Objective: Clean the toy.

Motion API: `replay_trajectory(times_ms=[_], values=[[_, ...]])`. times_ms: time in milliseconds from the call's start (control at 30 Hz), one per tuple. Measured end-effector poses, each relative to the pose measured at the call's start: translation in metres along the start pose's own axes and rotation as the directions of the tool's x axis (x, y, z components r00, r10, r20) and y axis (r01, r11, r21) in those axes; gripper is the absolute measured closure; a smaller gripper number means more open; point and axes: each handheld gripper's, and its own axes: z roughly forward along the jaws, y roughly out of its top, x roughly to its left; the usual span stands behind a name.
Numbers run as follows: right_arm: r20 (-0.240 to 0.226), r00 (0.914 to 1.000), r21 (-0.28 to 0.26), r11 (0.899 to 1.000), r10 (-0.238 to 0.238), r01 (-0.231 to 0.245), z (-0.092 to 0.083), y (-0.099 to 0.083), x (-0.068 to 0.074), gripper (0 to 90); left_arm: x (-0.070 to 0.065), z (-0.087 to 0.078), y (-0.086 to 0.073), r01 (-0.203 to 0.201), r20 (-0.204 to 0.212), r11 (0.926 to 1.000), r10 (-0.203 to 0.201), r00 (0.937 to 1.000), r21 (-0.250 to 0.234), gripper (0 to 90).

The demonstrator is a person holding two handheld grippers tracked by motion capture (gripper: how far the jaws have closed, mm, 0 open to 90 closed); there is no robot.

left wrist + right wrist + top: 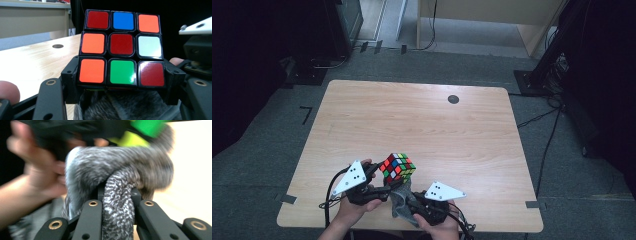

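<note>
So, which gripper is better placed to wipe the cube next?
The right gripper: it is shut on the grey cloth, just under the cube. The left gripper is shut on the cube, holding it.

light wooden table (422,125) with 1 dark round disc (453,99) on it.

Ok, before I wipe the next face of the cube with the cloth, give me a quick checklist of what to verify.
1. Left gripper clamped on the scrambled multicoloured puzzle cube: ok, jaws press on its bottom row.
2. Right gripper holding the grey fuzzy cloth: ok, cloth bunched between its jaws.
3. Cloth touching the cube: ok, it sits against the underside.
4. Cube lifted off the light wooden table: ok.
5. Cube surface clean: cannot tell.
</note>
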Motion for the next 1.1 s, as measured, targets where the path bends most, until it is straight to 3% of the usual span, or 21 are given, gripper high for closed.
replay_trajectory(times_ms=[67, 100, 167, 300, 367, 467, 533, 567, 600, 633, 700, 733, 833, 867, 933, 1000, 1067, 1100], values=[[0.047, 0.9986, -0.015, 1.000, 0.022, -0.022, -0.004, 0.000, -0.007, 80.0, 0.003, -0.002, 0.001, 0.024, 0.009, 0.9997, -0.024, 0.9997, -0.008, 34.1], [0.052, 0.9976, -0.030, 0.999, 0.046, -0.044, -0.007, 0.000, -0.010, 80.0, 0.003, -0.002, 0.001, 0.032, 0.013, 0.9995, -0.032, 0.9994, -0.008, 34.1], [0.036, 0.9982, -0.040, 0.998, 0.049, -0.047, -0.008, 0.001, -0.010, 79.5, 0.003, -0.001, 0.001, 0.036, 0.021, 0.9993, -0.036, 0.9991, -0.005, 34.1], [-0.071, 0.9969, -0.005, 0.999, -0.035, 0.035, 0.004, -0.002, 0.008, 77.4, -0.001, 0.003, -0.001, 0.012, 0.026, 0.9997, -0.013, 0.9996, 0.020, 34.1], [-0.078, 0.9943, 0.000, 0.997, -0.073, 0.073, 0.008, -0.003, 0.014, 77.6, -0.003, 0.004, -0.002, -0.004, 0.020, 0.9994, 0.003, 0.9998, 0.034, 34.1], [-0.033, 0.9983, -0.002, 0.999, -0.047, 0.047, 0.003, -0.001, 0.005, 78.3, 0.000, 0.002, 0.000, -0.004, 0.006, 0.9997, 0.004, 1.0000, 0.023, 34.1], [0.037, 0.9988, -0.006, 1.000, -0.030, 0.031, -0.005, 0.001, -0.010, 78.3, 0.004, -0.003, 0.002, 0.001, -0.018, 1.0000, 0.000, 0.9998, 0.003, 34.1], [0.111, 0.9923, -0.006, 0.998, -0.056, 0.057, -0.012, 0.003, -0.018, 78.5, 0.006, -0.005, 0.003, 0.005, -0.026, 1.0000, -0.005, 0.9996, -0.001, 34.1], [0.196, 0.9757, 0.008, 0.995, -0.098, 0.098, -0.019, 0.005, -0.027, 78.5, 0.009, -0.007, 0.003, 0.011, -0.034, 0.9999, -0.011, 0.9994, -0.003, 34.1], [0.275, 0.9536, 0.026, 0.992, -0.122, 0.120, -0.026, 0.006, -0.037, 78.5, 0.012, -0.009, 0.004, 0.023, -0.040, 0.9997, -0.023, 0.9989, -0.009, 34.1], [0.388, 0.9186, 0.029, 0.997, -0.077, 0.072, -0.040, 0.006, -0.059, 78.8, 0.017, -0.012, 0.004, 0.039, -0.047, 0.9991, -0.040, 0.9981, -0.017, 34.1], [0.439, 0.8959, 0.042, 0.998, -0.066, 0.053, -0.044, 0.004, -0.069, 78.8, 0.019, -0.013, 0.004, 0.041, -0.051, 0.9990, -0.042, 0.9978, -0.016, 34.1], [0.580, 0.8020, 0.156, 0.986, -0.142, 0.062, -0.048, -0.007, -0.090, 78.7, 0.023, -0.011, 0.000, 0.050, -0.066, 0.9987, -0.050, 0.9966, 0.001, 34.1], [0.598, 0.7880, 0.174, 0.983, -0.147, 0.051, -0.048, -0.012, -0.096, 78.6, 0.023, -0.010, -0.001, 0.055, -0.068, 0.9984, -0.055, 0.9962, 0.007, 34.1], [0.607, 0.7852, 0.181, 0.983, -0.125, 0.016, -0.049, -0.018, -0.106, 78.3, 0.023, -0.008, -0.002, 0.055, -0.070, 0.9983, -0.053, 0.9961, 0.019, 34.1], [0.595, 0.7946, 0.198, 0.980, -0.119, -0.001, -0.047, -0.021, -0.111, 75.4, 0.023, -0.006, -0.004, 0.051, -0.069, 0.9983, -0.049, 0.9964, 0.030, 34.1], [0.582, 0.8051, 0.191, 0.982, -0.114, 0.001, -0.045, -0.021, -0.112, 63.3, 0.024, -0.005, -0.005, 0.050, -0.072, 0.9979, -0.047, 0.9963, 0.041, 34.1], [0.583, 0.8048, 0.166, 0.986, -0.111, 0.016, -0.045, -0.021, -0.111, 54.3, 0.025, -0.004, -0.005, 0.055, -0.072, 0.9974, -0.052, 0.9961, 0.047, 34.1]])
